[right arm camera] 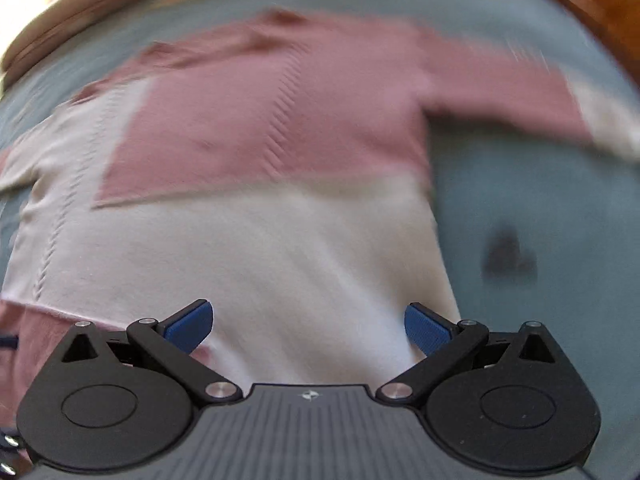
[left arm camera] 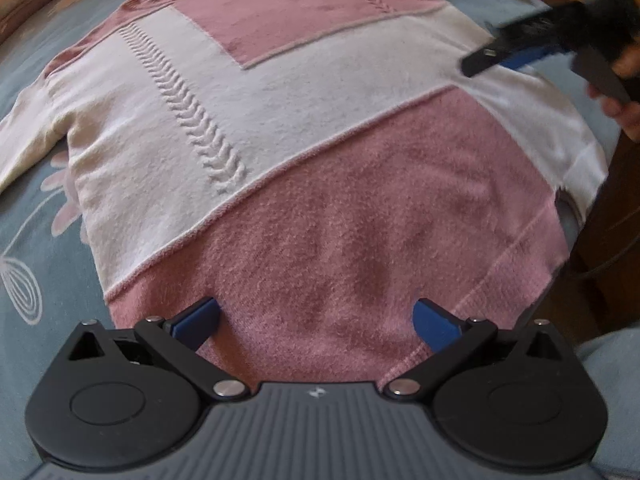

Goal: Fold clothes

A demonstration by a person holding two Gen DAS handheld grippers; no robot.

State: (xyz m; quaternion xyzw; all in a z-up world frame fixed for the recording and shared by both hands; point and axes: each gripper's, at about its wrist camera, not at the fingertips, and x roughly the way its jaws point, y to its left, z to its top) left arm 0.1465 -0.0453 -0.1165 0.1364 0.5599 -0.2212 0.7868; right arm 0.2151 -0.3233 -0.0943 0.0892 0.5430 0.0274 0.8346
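Pink-and-cream sweater [left arm camera: 304,152] lying flat, unfolded, on the blue floral bedspread [left arm camera: 36,248]. Left gripper [left arm camera: 316,320] above the pink hem and right gripper [right arm camera: 308,324] above the cream band, both with jaws spread and empty. Risk: the soft knit may bunch or be pinched through only one layer, skewing the fold.

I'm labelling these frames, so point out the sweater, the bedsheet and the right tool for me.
sweater [left arm camera: 320,128]: left wrist view, on the white band across its middle.
bedsheet [right arm camera: 520,208]: right wrist view, on bare blue fabric right of the sweater.
right tool [right arm camera: 309,328]: right wrist view, midway between its blue fingertips, which stand apart.
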